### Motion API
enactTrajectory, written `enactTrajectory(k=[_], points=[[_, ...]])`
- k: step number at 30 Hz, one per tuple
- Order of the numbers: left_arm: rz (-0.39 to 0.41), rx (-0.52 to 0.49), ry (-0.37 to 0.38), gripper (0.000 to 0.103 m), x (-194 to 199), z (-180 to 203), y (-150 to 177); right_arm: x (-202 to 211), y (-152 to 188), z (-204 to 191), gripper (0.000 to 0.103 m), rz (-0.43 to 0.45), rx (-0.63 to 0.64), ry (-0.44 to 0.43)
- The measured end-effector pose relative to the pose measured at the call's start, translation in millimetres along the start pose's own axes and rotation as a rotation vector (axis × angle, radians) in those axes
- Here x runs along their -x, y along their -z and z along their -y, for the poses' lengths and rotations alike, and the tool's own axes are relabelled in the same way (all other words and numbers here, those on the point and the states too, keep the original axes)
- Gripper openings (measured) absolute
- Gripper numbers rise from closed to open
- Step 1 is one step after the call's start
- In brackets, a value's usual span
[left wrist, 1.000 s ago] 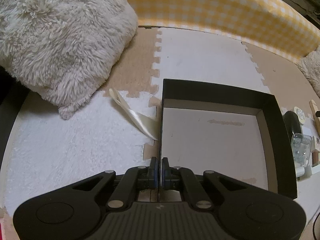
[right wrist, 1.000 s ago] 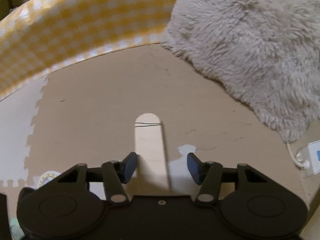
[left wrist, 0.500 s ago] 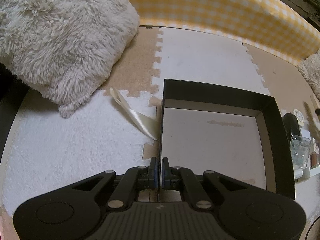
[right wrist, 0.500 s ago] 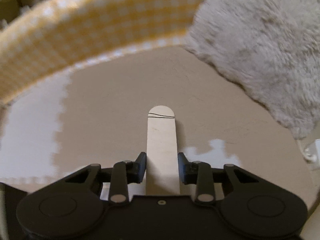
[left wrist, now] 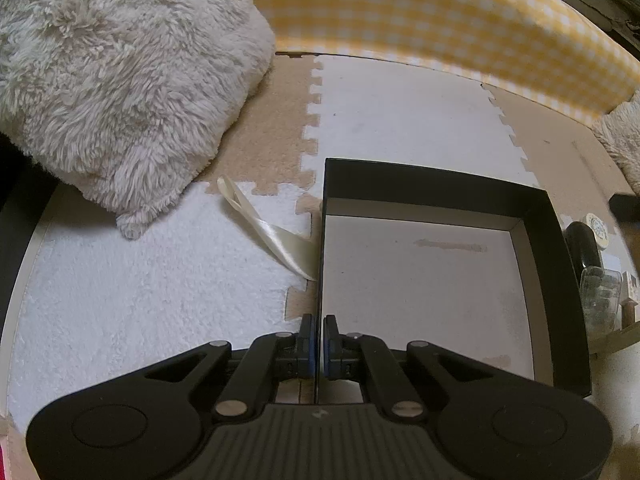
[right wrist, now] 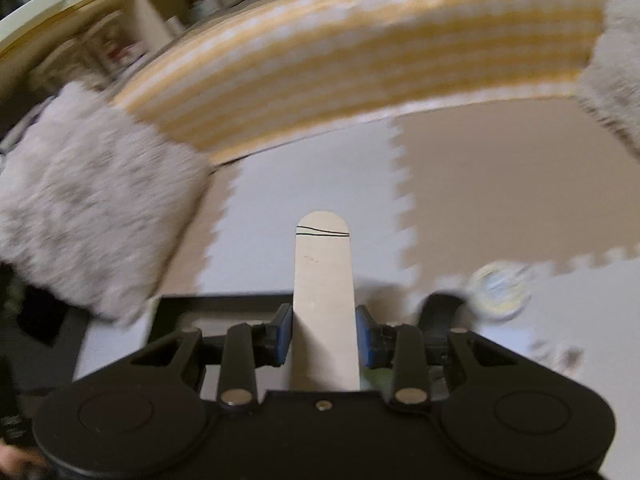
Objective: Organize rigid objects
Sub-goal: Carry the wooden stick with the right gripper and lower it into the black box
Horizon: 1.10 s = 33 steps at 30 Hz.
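Foam puzzle mats [left wrist: 400, 120] in white and tan cover the floor, bordered at the top of both views by a yellow checked bolster [left wrist: 440, 12] and a shaggy cushion [left wrist: 112, 80] at upper left of the left wrist view. At the centre of that view a black box [left wrist: 556, 280] sits open, its pale floor bare; nothing has yet been put in. The left gripper [left wrist: 319, 344] is pinched tight on the box's near-left wall, apparently steadying it, while a cream ribbon [left wrist: 276, 240] trails from that wall across the mat. The right gripper [right wrist: 324, 336] grips a flat wooden stick [right wrist: 323, 288] by its two edges, the rounded, pencil-marked tip jutting up the middle of the blurred right wrist view, with the box's rim showing at lower left beneath it. Judged from this, the stick is being carried toward the box and would be the first item stowed. Several small objects [left wrist: 600, 280] wait in a cluster just beyond the box's right wall; a dark rounded piece and a clear container can be made out, the rest too small to tell. Most of the sorting appears to lie ahead.
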<state>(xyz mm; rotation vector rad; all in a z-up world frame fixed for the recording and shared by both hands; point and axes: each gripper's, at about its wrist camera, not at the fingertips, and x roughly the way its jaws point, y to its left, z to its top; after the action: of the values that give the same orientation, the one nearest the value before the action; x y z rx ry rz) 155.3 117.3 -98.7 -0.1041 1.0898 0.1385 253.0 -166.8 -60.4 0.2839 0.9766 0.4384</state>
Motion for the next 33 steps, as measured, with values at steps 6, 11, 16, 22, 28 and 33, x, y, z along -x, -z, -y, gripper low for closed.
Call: enactTrajectory(k=[6, 11, 16, 22, 28, 33], points=[[-0.001, 0.005, 0.003, 0.004, -0.2, -0.4, -0.2, -14.6, 21.6, -34.8, 0.034, -0.091, -0.078, -0.101], [-0.002, 0.006, 0.004, 0.004, -0.3, -0.5, -0.5, -51.7, 41.6, -65.6, 0.034, -0.168, -0.071, -0.08], [-0.001, 0.008, 0.006, 0.005, -0.7, -0.3, -0.7, -81.7, 54.2, -81.6, 0.034, -0.23, -0.096, -0.08], [0.0, 0.016, 0.015, 0.005, -0.5, -2.1, -0.5, -98.6, 60.0, -81.1, 0.051, -0.239, -0.19, -0.174], [0.001, 0.01, 0.016, 0.005, 0.0, -1.0, -0.2, -90.1, 54.2, -81.2, 0.04, -0.246, -0.144, -0.107], [0.001, 0.008, 0.017, 0.005, 0.3, 0.0, 0.0, -95.2, 63.1, -92.2, 0.019, -0.27, 0.046, 0.034]])
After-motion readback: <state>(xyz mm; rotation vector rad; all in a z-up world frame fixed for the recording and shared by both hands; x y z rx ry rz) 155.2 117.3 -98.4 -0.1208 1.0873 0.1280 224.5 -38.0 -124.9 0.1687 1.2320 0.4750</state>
